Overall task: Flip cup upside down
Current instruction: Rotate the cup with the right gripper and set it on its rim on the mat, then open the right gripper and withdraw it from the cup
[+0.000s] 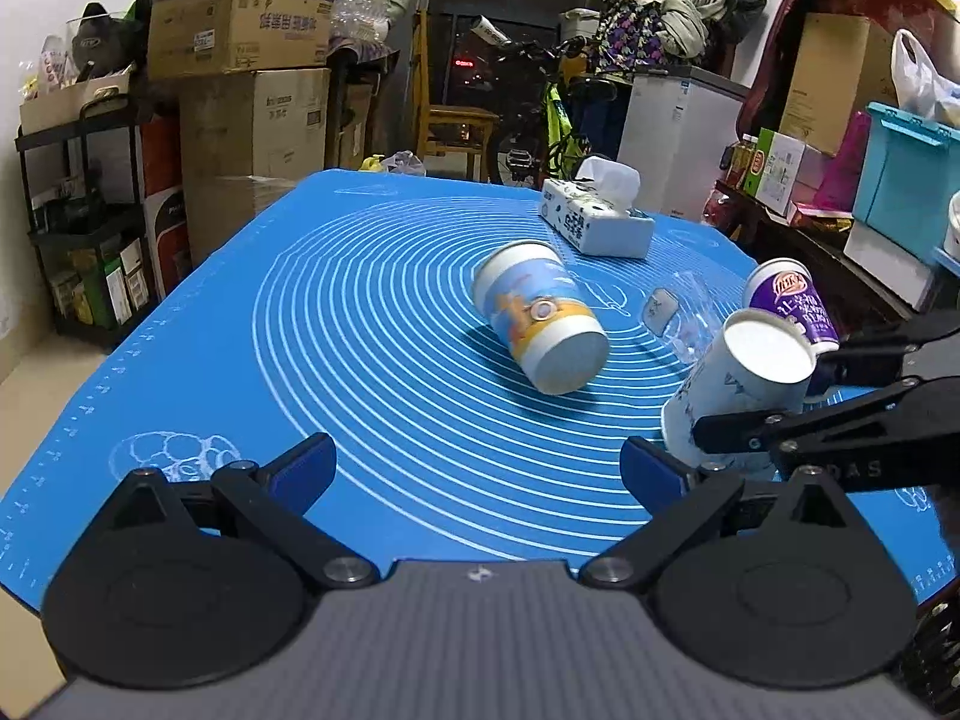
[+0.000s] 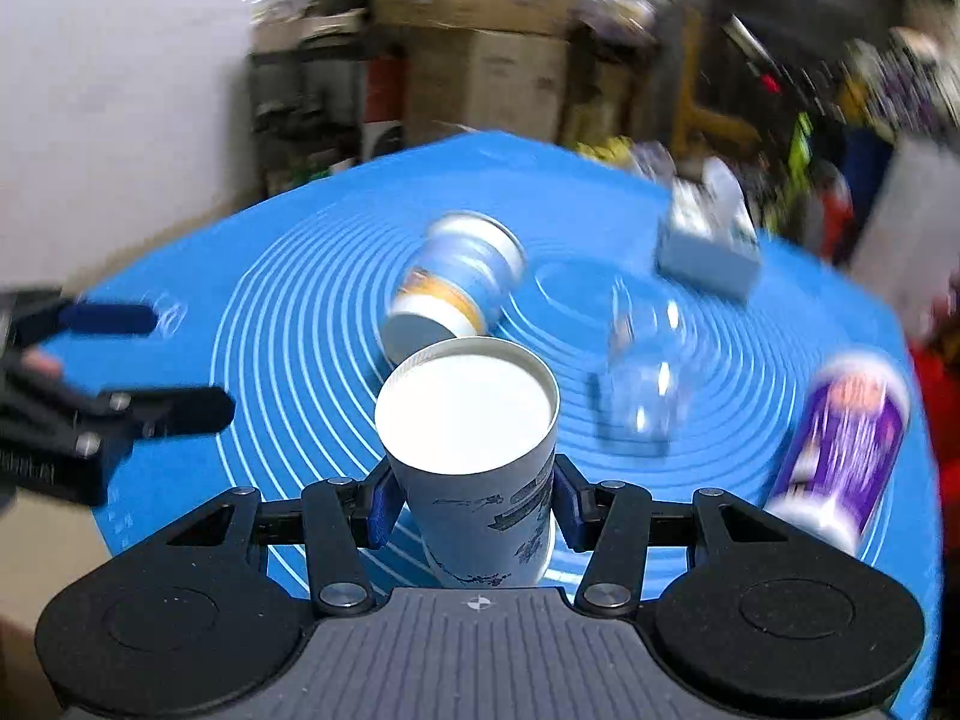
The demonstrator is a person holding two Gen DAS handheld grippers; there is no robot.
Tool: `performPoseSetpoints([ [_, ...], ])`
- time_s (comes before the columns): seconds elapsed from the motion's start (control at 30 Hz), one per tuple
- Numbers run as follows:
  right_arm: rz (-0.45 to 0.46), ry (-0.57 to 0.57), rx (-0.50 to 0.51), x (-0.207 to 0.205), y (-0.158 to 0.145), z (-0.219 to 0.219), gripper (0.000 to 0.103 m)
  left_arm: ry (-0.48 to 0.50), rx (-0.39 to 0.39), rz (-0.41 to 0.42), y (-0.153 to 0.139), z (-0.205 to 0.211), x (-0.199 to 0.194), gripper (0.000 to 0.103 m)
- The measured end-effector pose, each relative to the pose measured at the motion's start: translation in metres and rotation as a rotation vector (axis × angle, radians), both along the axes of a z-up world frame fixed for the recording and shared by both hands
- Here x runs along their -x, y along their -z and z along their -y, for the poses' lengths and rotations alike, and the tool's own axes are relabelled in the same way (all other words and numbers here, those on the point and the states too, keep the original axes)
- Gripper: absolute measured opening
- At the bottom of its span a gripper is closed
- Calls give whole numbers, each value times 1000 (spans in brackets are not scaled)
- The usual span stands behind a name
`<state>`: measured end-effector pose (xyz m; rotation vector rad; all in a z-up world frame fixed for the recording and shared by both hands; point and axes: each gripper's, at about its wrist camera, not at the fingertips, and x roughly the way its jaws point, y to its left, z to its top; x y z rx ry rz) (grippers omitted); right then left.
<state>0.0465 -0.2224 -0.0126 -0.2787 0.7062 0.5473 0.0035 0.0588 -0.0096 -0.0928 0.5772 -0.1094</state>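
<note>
White paper cup [image 2: 474, 456] here, matt wall with a thin inky print, base smooth and dull. The right gripper [image 2: 474, 501] shows matt black plastic links, bright metal rivets, blue rubbery-looking pads [image 2: 382, 501]. The mat [image 1: 360, 360] looks like soft silicone, smooth with a low sheen. Yellow-banded cup [image 1: 540, 324]: coated paper, slightly glossy. Purple cup [image 1: 792, 303] shinier still. Clear cup [image 1: 684, 315] is thin glossy plastic. Tissue pack [image 1: 594, 222] in slick printed wrap, soft paper on top.
</note>
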Motion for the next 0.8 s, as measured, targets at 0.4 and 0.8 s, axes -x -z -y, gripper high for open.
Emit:
performPoseSetpoints([
  [0.4,66,22,8,9,5,4,74,55,-65,4,4,22,0,100],
  [0.8,137,59,-109,49,-7,34,101,71,-75,6,1,25,8,100],
])
